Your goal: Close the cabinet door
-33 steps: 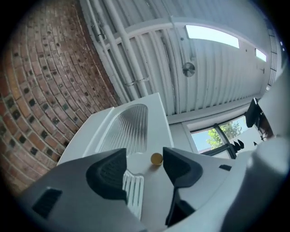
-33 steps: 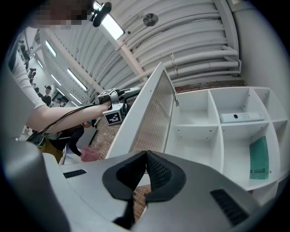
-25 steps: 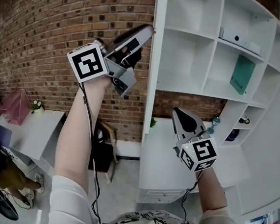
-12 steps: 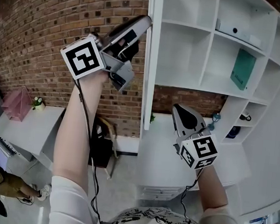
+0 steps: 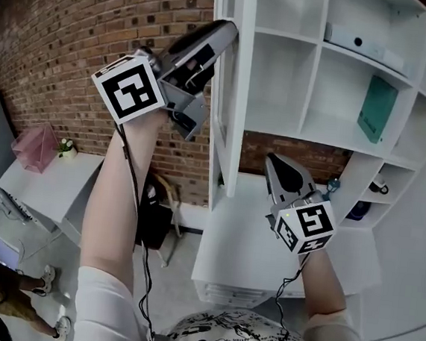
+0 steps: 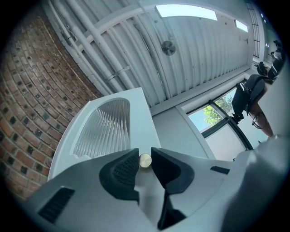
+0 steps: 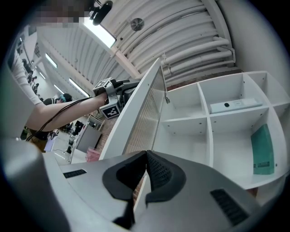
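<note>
Left gripper (image 5: 222,33): raised on a bare forearm, jaws clamped on the small brass knob (image 6: 145,160) of the cabinet door (image 5: 240,94). Right gripper (image 7: 146,158): held lower, near the door's bottom end, jaws pressed together on nothing. Cabinet door: white frame with a ribbed glass panel, standing well out from the shelf unit (image 5: 313,63). It was edge-on a second ago and now shows more of its face, so the closing swing looks begun but far from done. Shelf unit: open white compartments holding a white box (image 5: 360,44) and a green book (image 5: 376,107). White tabletop (image 5: 251,245) below. Beyond: brick wall (image 5: 62,24), a second white table with a pink object (image 5: 35,145).
</note>
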The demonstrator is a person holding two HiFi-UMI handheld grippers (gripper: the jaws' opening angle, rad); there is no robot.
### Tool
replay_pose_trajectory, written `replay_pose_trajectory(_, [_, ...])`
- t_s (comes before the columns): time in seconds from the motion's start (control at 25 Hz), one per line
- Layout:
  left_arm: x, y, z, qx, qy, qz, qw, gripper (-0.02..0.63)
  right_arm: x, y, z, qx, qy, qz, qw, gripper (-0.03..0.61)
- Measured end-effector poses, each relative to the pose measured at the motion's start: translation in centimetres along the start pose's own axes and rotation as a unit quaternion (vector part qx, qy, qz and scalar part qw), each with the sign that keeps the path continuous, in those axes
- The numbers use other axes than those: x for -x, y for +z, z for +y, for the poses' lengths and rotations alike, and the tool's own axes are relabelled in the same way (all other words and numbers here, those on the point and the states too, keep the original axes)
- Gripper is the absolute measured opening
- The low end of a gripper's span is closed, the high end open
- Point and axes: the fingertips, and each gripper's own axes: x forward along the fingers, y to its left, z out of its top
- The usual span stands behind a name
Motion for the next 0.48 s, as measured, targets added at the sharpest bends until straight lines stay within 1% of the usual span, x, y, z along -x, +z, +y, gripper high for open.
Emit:
replay_pose_trajectory(0.16, [-2.0,-1.6,-0.4,-0.017,0.023,0.0,0.9996,0.095,1.2,-0.7,-2.7,-0.007,0.002,-0.006,1.0,0.015])
replay_pose_trajectory(0.32, [-3.9,-2.8,-0.7,-0.033,0.041,-0.009,0.9986,0.1,2.2,-1.6,-5.1,-0.008,0.002,-0.004,1.0,0.015])
replay_pose_trajectory(0.4, [-5.1,-3.6,-0.9,-0.041,0.046,-0.005,0.9981,0.1,2.7,-1.8,-6.5,-0.008,-0.002,-0.005,1.0,0.015])
replay_pose_trajectory(0.48, [-6.5,-4.7,-1.1,-0.057,0.054,0.007,0.9969,0.1,3.2,-1.9,-7.8,-0.008,-0.004,-0.01,1.0,0.015])
